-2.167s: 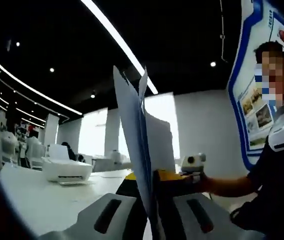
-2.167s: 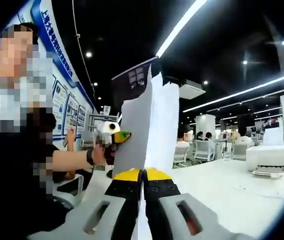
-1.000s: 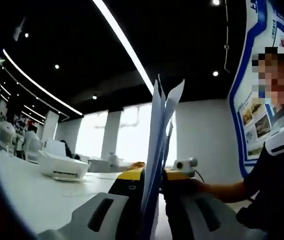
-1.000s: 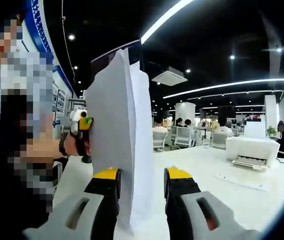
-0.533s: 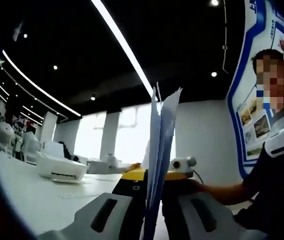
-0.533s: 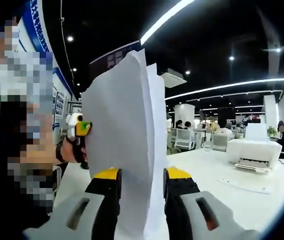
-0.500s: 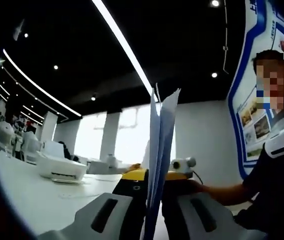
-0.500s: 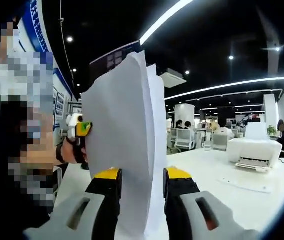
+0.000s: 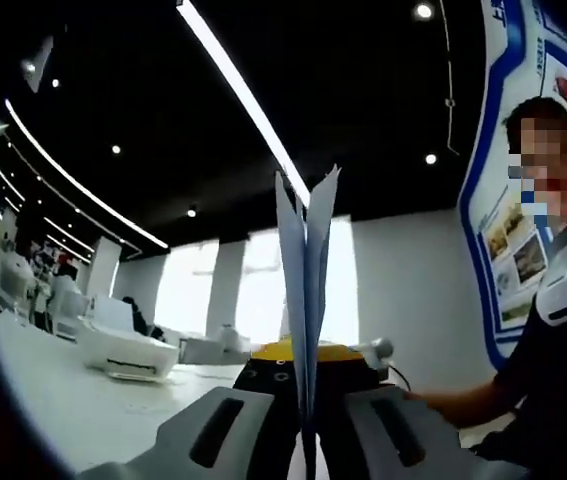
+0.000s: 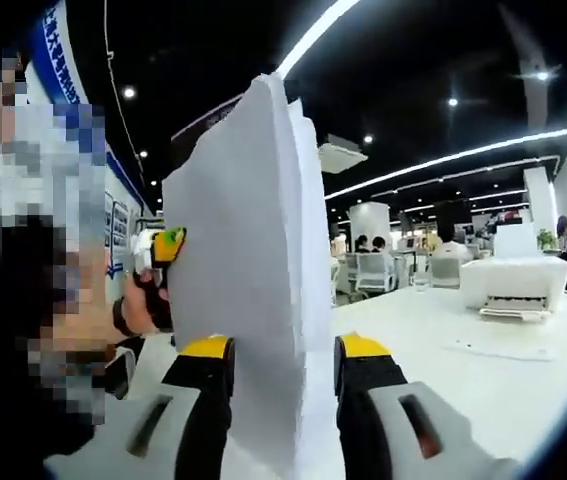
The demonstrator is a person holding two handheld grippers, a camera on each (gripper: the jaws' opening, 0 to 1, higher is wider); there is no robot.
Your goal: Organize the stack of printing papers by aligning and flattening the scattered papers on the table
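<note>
Overhead, long strip lights cross a dark ceiling, and below them a broad white table runs back toward a row of white printers and a few seated people. Nothing of the task's paper lies flat on that table where I can see it; the whole stack of printing papers stands upright on edge, held up between the person's two hands.

The left gripper has its yellow-tipped jaws pressed close on the stack's edge, the sheets rising thin between them and splaying slightly at the top. The right gripper sits with its jaws parted, one either side of the paper; the near sheet looks to touch the left jaw, while a gap shows beside the other. Two seconds back those right jaws were clamped tight on the paper; they let go about a second ago and have stayed apart since. The left side, meanwhile, has drawn its sheets closer together, the fanned tops now nearer to one line.

To my eye this is the jogging step: one hand pins, the other loosens so the sheets can settle. Top edges remain a little uneven, so the stack likely needs more squaring before it is laid flat.
</note>
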